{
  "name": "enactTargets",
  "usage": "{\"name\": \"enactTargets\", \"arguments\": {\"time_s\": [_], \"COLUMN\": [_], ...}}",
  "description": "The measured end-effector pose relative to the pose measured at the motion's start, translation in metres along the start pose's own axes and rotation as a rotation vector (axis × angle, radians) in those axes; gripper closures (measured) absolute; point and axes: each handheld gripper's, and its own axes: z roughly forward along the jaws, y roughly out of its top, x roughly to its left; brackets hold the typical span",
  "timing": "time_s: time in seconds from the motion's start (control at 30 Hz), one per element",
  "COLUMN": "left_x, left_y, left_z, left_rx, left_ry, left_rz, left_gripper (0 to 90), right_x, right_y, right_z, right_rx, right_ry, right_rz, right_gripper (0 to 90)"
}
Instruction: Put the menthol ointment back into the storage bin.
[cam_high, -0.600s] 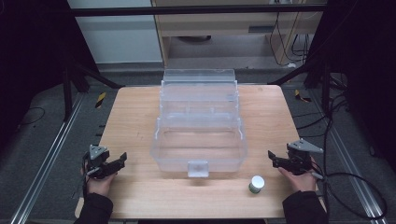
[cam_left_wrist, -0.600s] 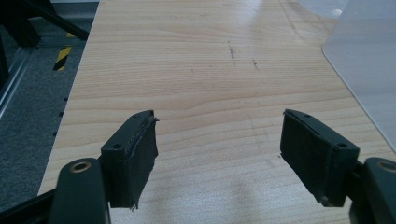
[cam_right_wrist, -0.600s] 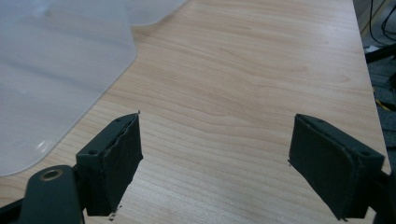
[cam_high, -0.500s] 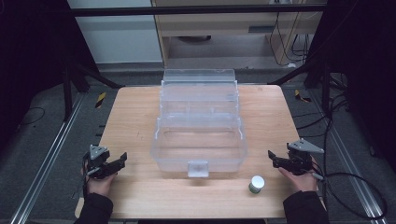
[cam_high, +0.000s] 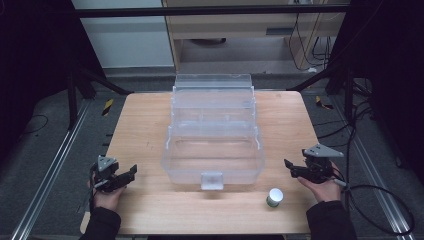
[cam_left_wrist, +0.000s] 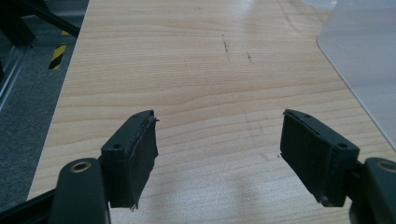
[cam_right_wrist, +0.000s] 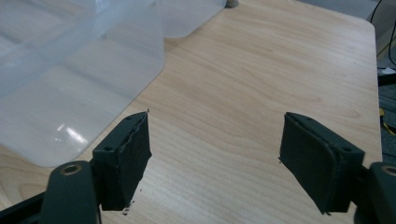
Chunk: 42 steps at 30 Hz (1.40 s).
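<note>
My left gripper (cam_high: 131, 172) and right gripper (cam_high: 288, 164) both gape, empty. The jar (cam_high: 273, 197) sits at seven o'clock from the right one, nearer it. The box (cam_high: 213, 150) lies between them.

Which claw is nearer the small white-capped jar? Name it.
The right claw. The small white-capped jar stands on the table's near right part, close to that hand, while the left claw sits across the clear plastic organizer box.

Clear box (cam_high: 212, 150) — small jar (cam_high: 274, 197) beside.
</note>
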Motion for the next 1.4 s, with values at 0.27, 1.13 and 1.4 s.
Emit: {"name": "enactTargets", "arguments": {"time_s": [0.27,1.13,1.4], "left_x": [-0.001,-0.003,-0.004], "left_y": [0.0,0.0,0.0], "left_z": [0.001,0.002,0.002], "left_rx": [0.004,0.022,0.026], "left_ry": [-0.004,-0.012,-0.016], "left_rz": [0.004,0.02,0.028], "left_gripper": [26.8,27.2,27.4], "right_x": [-0.006,0.02,0.031], "right_y": [0.023,0.058,0.062], "right_z": [-0.01,-0.029,-0.031], "right_rx": [-0.015,0.101,0.17], "right_ry": [0.044,0.18,0.229], "right_rz": [-0.011,-0.199,-0.288], "right_gripper": [24.6,28.7,28.0]}}
